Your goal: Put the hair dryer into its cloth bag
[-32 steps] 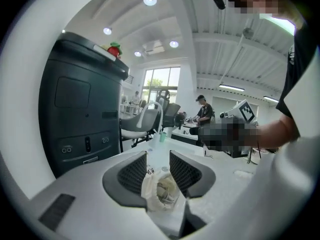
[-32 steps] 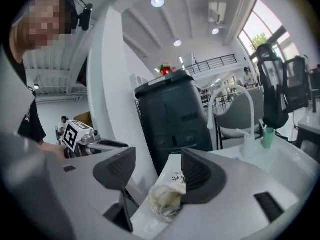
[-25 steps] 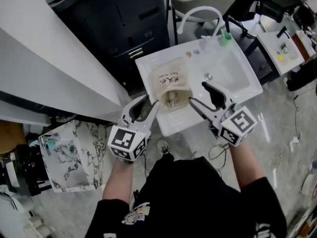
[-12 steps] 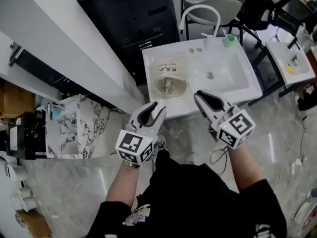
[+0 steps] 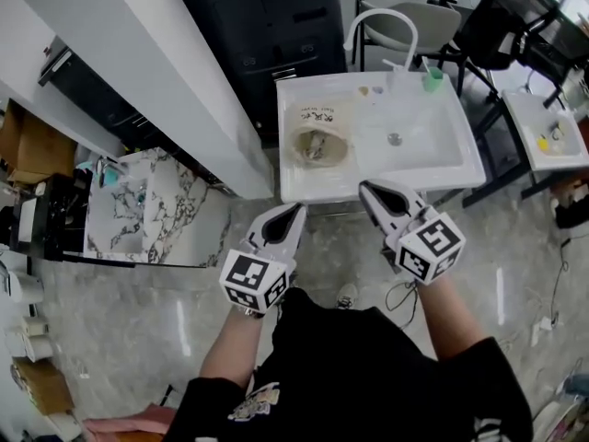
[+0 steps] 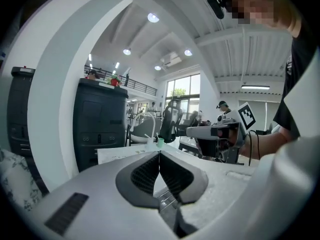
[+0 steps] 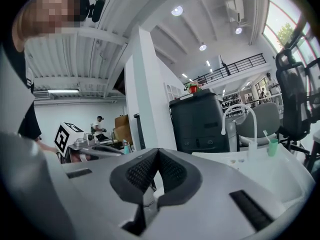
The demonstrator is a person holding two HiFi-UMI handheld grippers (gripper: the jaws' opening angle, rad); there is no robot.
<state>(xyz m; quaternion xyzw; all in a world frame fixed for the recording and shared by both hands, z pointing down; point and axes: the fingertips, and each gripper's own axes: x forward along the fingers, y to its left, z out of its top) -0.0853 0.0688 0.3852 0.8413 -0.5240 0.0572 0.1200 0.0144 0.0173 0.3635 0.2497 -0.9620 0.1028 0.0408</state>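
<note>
A cream cloth bag (image 5: 317,134) with dark print lies on the left part of the white sink unit (image 5: 440,168), its mouth open towards me and something pale and grey showing inside. My left gripper (image 5: 296,211) is held off the unit's front edge, below the bag. Its jaws have just been closing and are shut with nothing between them. My right gripper (image 5: 369,191) hovers at the front edge, right of the bag, its jaws also just closed on nothing. In the left gripper view the left gripper (image 6: 159,153) points at the unit; the right gripper (image 7: 158,151) does likewise in its own view.
A white arched faucet (image 5: 379,28) and a green cup (image 5: 433,78) stand at the sink's back. A black cabinet (image 5: 267,26) is behind it, a white wall (image 5: 138,72) to the left, a marble-patterned box (image 5: 152,208) on the floor, office chairs (image 5: 502,26) beyond.
Both grippers have pulled back from the bag towards me, off the sink unit's edge. Their jaws, open a second ago, have closed on nothing. The bag stays on the unit.
</note>
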